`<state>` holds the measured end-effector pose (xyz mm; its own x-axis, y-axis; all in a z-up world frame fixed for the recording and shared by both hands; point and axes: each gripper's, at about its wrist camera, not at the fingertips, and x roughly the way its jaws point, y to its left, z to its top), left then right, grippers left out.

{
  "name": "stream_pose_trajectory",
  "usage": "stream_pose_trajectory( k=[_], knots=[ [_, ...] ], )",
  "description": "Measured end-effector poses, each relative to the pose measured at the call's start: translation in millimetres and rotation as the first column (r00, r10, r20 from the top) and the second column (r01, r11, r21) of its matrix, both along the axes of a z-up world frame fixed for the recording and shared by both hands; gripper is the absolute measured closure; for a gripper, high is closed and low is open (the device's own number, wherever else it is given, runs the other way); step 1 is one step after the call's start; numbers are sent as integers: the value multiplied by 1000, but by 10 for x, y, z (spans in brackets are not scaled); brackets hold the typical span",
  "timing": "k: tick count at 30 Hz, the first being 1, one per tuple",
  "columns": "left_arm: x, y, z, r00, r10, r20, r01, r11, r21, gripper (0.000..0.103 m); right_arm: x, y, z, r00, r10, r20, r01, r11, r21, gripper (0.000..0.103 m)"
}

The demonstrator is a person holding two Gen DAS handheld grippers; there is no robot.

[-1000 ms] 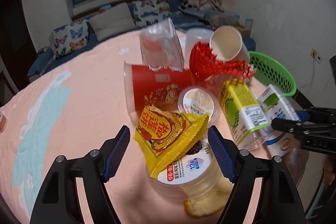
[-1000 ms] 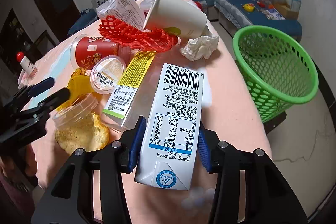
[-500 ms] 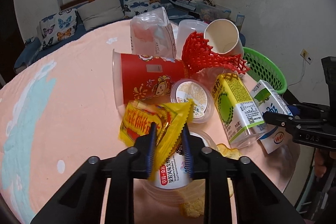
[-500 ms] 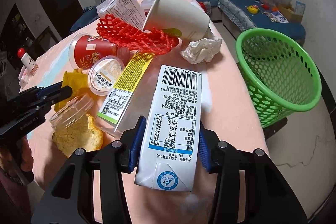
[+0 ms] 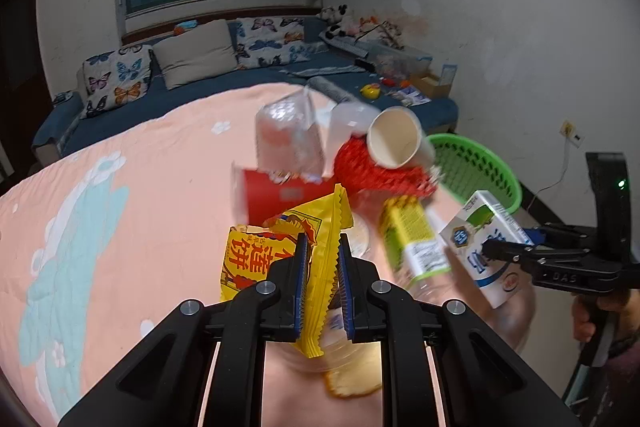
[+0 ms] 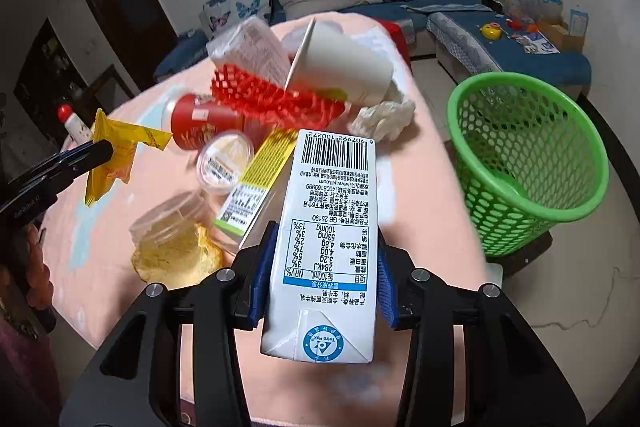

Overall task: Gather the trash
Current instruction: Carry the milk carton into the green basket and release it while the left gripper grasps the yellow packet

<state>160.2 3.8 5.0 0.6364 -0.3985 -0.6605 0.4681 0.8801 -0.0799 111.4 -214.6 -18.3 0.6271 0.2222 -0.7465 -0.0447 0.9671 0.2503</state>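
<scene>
Both picks done, transport step in hand. Left tool (image 5: pixel 322 281) clamped on the yellow snack wrapper (image 5: pixel 316 227), wrapper lifted clear of the worktop (image 5: pixel 140 195) and hanging off the pads; right view confirms it (image 6: pixel 116 151) dangles in the air. Right tool (image 6: pixel 324 275) clamped on the white milk carton (image 6: pixel 328 227), carton raised, barcode end forward, base toward the camera. Green basket (image 6: pixel 528 211) sits on the floor just off the worktop's edge, to the right of the carton, looks empty as far as visible.

Next, likely: swing the carton right over the basket rim and let go, then bring the wrapper across the pile to the same spot. Wrapper is floppy, could snag the red mesh (image 6: pixel 276 99) or paper cup (image 6: pixel 340 67) on the way.

Versus a second ago: left tool was open around the wrapper lying on the clear tub (image 6: pixel 172 219), now closed and raised. Carton was already gripped, now higher off the worktop
</scene>
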Motion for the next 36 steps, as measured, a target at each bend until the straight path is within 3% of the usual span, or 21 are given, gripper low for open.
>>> stream_pose_trajectory(
  k=[6, 10, 21, 29, 36],
  knots=[
    [20, -265, 259, 998, -53, 29, 55, 998, -38, 89, 51, -530, 190, 995, -86, 42, 87, 996, -36, 59],
    [65, -490, 396, 995, -85, 48, 88, 994, -58, 89, 276, -988, 124, 986, -165, 33, 167, 981, -97, 59],
    [324, -1017, 519, 991, -127, 45, 129, 990, -53, 89, 1160, -1974, -726, 945, -300, -132, 284, 950, -128, 59],
    [542, -1335, 605, 985, -163, 50, 166, 985, -53, 89, 1592, -2103, -1336, 901, -306, -308, 266, 950, -166, 59],
    [644, -1590, 628, 979, -197, 46, 199, 979, -47, 89, 1750, -2090, -1460, 879, -284, -383, 232, 956, -177, 59]
  ],
)
